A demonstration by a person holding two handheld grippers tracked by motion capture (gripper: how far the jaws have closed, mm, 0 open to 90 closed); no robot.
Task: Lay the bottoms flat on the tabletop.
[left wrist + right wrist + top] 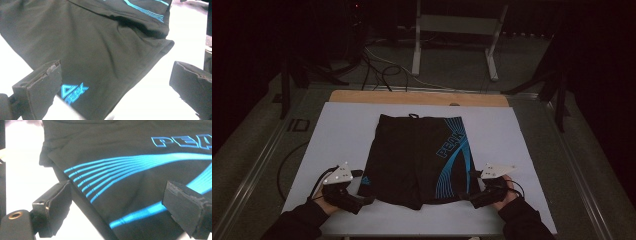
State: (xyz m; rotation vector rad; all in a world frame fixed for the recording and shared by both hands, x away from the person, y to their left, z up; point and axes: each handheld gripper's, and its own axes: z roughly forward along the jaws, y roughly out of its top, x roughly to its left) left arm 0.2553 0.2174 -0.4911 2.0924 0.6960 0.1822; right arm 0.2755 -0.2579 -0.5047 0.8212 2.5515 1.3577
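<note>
A pair of black swim shorts (418, 157) with blue curved stripes and blue lettering lies flat on the white sheet (337, 135), waistband at the far side. My left gripper (362, 192) is open at the hem of the left leg, jaws wide apart around the small blue logo (72, 91) on the shorts (100, 50). My right gripper (469, 192) is open at the hem of the right leg, its jaws spread over the blue stripes (117, 170) of the shorts (120, 142). Neither holds cloth.
The sheet covers a wooden table (417, 97) whose far edge shows. Beyond it on the dark floor are cables (377, 67) and a white metal frame (457, 35). Dark stand legs (287, 85) flank both sides of the table.
</note>
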